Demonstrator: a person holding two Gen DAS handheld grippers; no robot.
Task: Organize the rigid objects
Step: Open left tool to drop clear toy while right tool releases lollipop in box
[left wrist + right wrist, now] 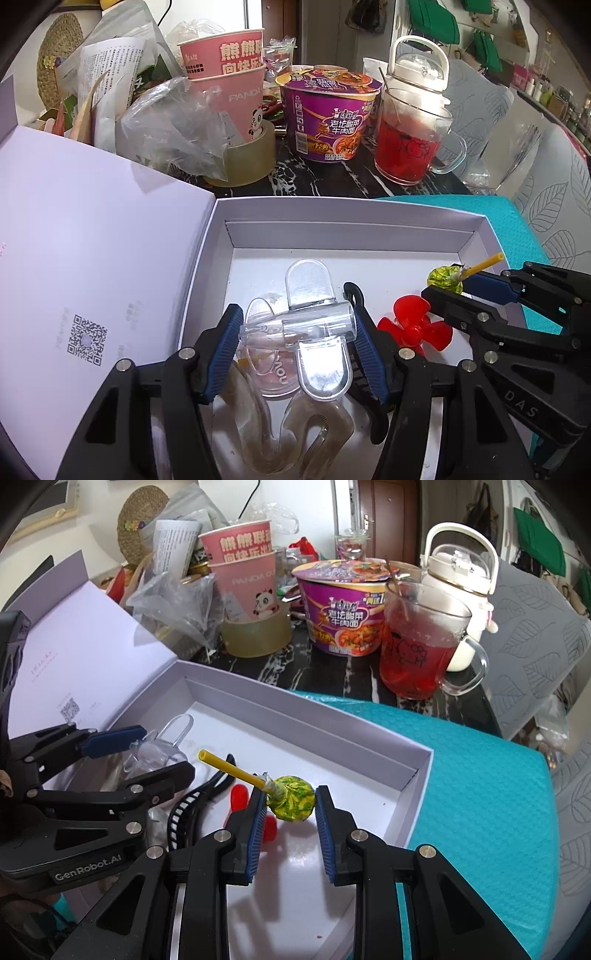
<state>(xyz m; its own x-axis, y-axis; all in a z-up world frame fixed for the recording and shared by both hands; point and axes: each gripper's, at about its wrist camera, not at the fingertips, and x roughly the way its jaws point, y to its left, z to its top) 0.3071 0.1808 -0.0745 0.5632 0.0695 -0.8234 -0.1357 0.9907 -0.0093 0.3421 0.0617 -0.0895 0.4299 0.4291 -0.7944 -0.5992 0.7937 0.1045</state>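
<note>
While both claws hang over the open white box (332, 221), I read the left wrist view from its left edge: the raised lid (92, 240) with a printed code fills the left of the frame. At lower centre my left claw (295, 332) is clamped on a clear plastic clip (317, 325), its blue ribbed pads pressing the ends of the clip's tube-like barrel. That clip is hard, glossy and light; I judge it slippery and liable to twist, so the barrel is the sensible place to pinch. Beneath it lie more clear pieces and a black toothed hair claw (360, 365). Right of that sits a red plastic propeller (413, 328), stiff with thin blades, on the box floor.

At the right of the frame, and at lower centre of the right wrist view, my right claw (290, 812) is closed on a lollipop (291, 799), held just above the box floor. Its head is a small hard ball in crinkly yellow-green wrapper; the yellow stick (232, 768) points to the upper left. It looks light and rigid, though the wrapper may slide, so squeezing the head across its widest part seems safest. A teal textured mat (480, 775) covers the surface right of the box.
</note>
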